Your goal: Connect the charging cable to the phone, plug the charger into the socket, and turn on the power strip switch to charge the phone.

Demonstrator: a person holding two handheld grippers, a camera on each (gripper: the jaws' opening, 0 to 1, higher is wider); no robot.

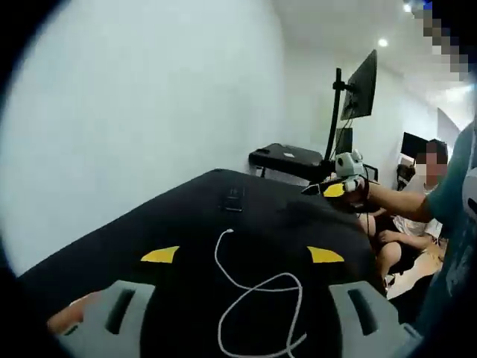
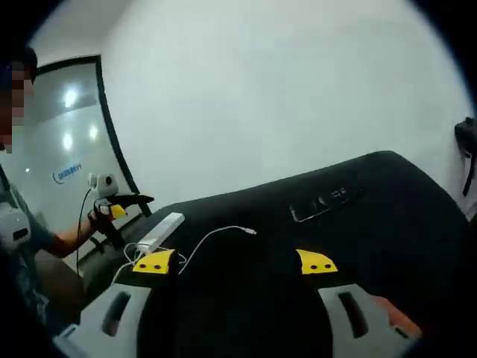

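Both grippers are up off the bench, jaws spread, holding nothing. Out from the left gripper [image 1: 242, 255]: the white cable [image 1: 257, 302] loops right between its jaws, its free plug end running straight ahead toward the phone [image 1: 233, 198], which lies flat near the bench's far edge. From the right gripper [image 2: 234, 262], cable plug [image 2: 250, 232] sits just ahead, phone [image 2: 328, 202] beyond to the right, power strip [image 2: 159, 233] at the left edge. Left looks nearer the cable.
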